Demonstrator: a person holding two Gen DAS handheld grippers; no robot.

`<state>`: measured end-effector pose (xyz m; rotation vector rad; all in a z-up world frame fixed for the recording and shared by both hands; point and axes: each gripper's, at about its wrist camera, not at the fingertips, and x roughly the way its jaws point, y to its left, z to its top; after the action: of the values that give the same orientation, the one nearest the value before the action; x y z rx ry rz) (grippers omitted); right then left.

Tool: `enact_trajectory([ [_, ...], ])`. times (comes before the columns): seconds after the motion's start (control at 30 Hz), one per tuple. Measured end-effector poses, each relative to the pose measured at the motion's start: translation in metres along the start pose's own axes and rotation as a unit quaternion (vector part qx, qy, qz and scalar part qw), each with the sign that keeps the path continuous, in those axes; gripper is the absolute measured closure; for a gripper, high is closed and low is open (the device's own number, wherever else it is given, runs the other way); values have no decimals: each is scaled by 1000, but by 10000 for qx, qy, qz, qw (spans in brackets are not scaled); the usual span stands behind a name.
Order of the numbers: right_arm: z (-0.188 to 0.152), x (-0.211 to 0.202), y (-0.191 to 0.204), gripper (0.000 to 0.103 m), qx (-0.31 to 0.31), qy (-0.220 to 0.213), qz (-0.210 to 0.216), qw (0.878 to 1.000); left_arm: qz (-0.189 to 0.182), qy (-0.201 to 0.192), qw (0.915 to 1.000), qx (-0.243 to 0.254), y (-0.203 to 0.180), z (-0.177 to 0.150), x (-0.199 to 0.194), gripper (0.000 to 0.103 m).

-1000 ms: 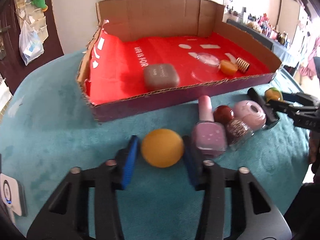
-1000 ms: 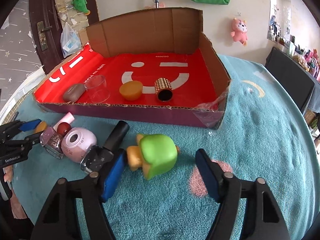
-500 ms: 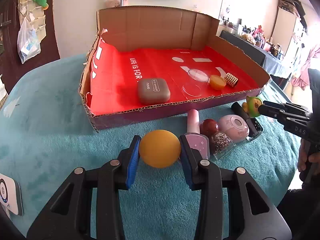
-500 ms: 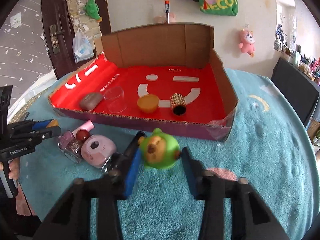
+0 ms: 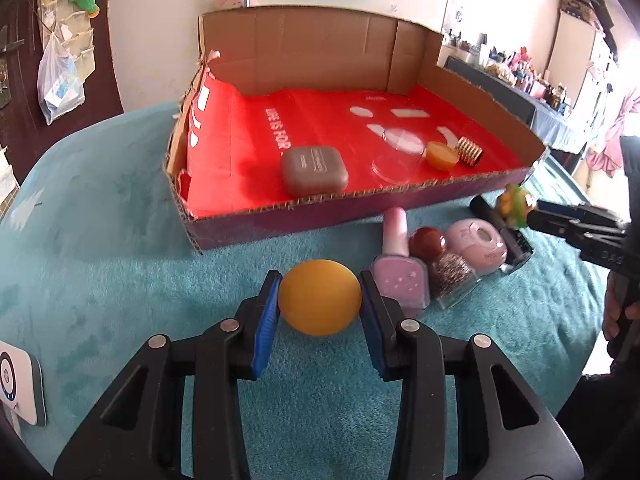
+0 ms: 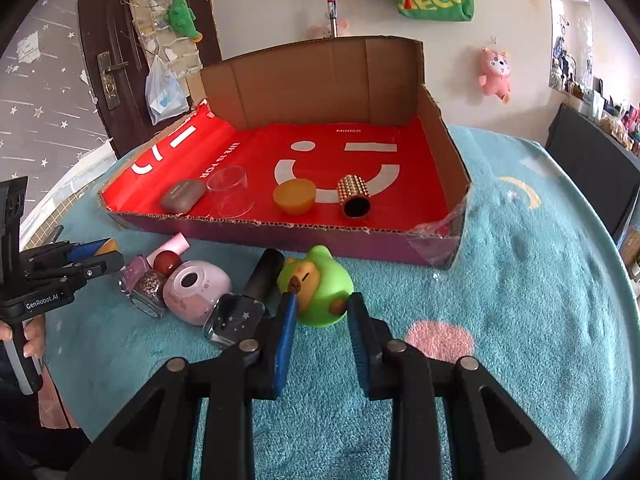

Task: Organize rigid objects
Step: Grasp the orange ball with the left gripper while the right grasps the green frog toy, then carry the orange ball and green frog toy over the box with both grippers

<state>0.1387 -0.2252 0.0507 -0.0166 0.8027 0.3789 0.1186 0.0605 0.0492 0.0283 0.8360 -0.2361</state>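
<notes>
teal carpet (image 6: 520,280) spread under everything, with the red-lined cardboard box (image 5: 320,60) at the back. your left gripper (image 5: 320,300) was clenched on the orange ball (image 5: 319,297), in front of the box beside the pink nail polish bottle (image 5: 400,276). your right gripper (image 6: 322,320) clamped the green toy (image 6: 318,292) (face toward the lens), just before the box's front wall.

Pink plush (image 6: 495,71), perhaps pig

A white wall (image 6: 280,8) is filling the upper frame, a dark door (image 6: 116,60) (star-stickered) is standing at upper left, and daylight is washing the teal tablecloth (image 6: 520,280).
</notes>
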Motion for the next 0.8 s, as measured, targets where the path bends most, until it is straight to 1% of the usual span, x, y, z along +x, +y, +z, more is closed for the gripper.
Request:
enact_trajectory([
  [0.03, -1, 1, -1, 51, 12, -10, 21, 10000, 4, 32, 10000, 4, 0, -1, 2, 67],
  [0.07, 0, 1, -1, 36, 7, -24, 9, 10000, 6, 59, 10000, 5, 0, -2, 4, 66],
  [0.1, 0, 0, 0, 30, -16, -62, -5, 10000, 26, 72, 10000, 6, 0, -3, 5, 65],
  [0.13, 1, 0, 1, 30, -50, -99, -17, 9999, 46, 71, 10000, 6, 0, -4, 6, 64],
  [0.2, 4, 4, 2, 30, -109, -68, -70, 9999, 123, 70, 9999, -14, 1, -4, 6, 56],
  [0.27, 7, 8, 0, 30, -86, -42, -93, 9999, 170, 68, 9998, -54, 3, -4, 6, 52],
  [0.37, 10, 14, -3, 30, -51, 7, -129, 9999, 110, 67, 9998, -121, 6, -5, 6, 52],
  [0.53, 13, 21, -6, 31, -10, 62, -146, 9999, 137, 54, 9999, -85, 5, -5, 7, 52],
  [0.57, 14, 24, -6, 33, -14, 102, -135, 9999, 142, 52, 9999, -80, 4, -5, 7, 52],
  [0.6, 14, 26, -6, 39, -24, 133, -116, 9998, 146, 46, 9998, -83, 4, -5, 7, 53],
  [0.63, 14, 28, -5, 43, -40, 185, -61, 9998, 139, 42, 9999, -89, 4, -5, 8, 54],
  [0.67, 14, 30, -4, 51, -60, 240, 13, 9997, 113, 42, 9999, -94, 4, -5, 8, 57],
  [0.7, 13, 33, -3, 53, -92, 287, 23, 9995, 48, 34, 9999, -109, 3, -5, 7, 63],
  [0.73, 13, 33, -2, 53, -108, 272, 16, 9996, -12, 28, 9999, -113, 2, -5, 7, 67],
  [0.8, 12, 31, -2, 53, -126, 240, 86, 9996, -12, 13, 10000, -91, 1, -6, 5, 67],
])
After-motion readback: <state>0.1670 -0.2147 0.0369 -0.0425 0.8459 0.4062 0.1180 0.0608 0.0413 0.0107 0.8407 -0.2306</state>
